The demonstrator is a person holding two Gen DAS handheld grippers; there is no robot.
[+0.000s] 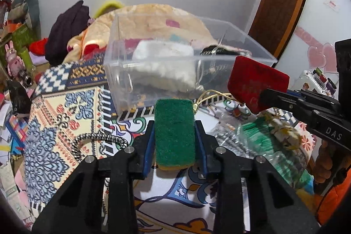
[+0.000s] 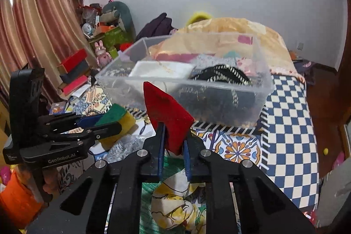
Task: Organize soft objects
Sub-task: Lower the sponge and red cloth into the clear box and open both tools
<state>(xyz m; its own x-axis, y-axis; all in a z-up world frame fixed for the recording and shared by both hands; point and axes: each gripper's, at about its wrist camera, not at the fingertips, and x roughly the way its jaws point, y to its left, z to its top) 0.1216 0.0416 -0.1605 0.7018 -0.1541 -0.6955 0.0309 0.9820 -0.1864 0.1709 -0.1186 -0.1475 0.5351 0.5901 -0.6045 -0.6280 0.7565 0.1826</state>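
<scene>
A: Over on the left, black-and-white braided cord loop (image 1: pixel 99 142) lying on the patterned, multicoloured bed cover (image 1: pixel 54 124).

B: Left tongs (image 1: pixel 174 135) next, closed tight on a rectangular green-topped, yellow-bottomed scouring sponge (image 1: pixel 174 131). Blue pads (image 1: pixel 148 146) pressing both long sides, sponge held up above the cover, just short of the box.

A: Same sponge in the right wrist view, green and yellow end (image 2: pixel 118 117) poking out past the black fingers.

B: Dead centre, clear rectangular plastic storage box (image 1: pixel 153 71) sitting on the bed cover. Inside, a fluffy white folded cloth (image 1: pixel 166 67) towards the left, a black fabric piece with pale zigzag trim (image 2: pixel 221 76) towards the right.

A: Behind the box, a heaped peach-coloured blanket (image 1: pixel 153 14).

B: Moving right, right tongs (image 2: pixel 174 142) nearly closed, pinching a flat red velvet pouch (image 2: pixel 166 115) by its lower edge. Pouch tilted upward, in the air just in front of the box's near wall, not inside.

A: Gold drawstring cord (image 1: pixel 210 95) trailing below the pouch in the left wrist view.

B: Underneath the right tongs, crinkled clear plastic wrap (image 1: pixel 252 142) on the cover, and a yellow-and-white printed cloth (image 2: pixel 175 207).
</scene>
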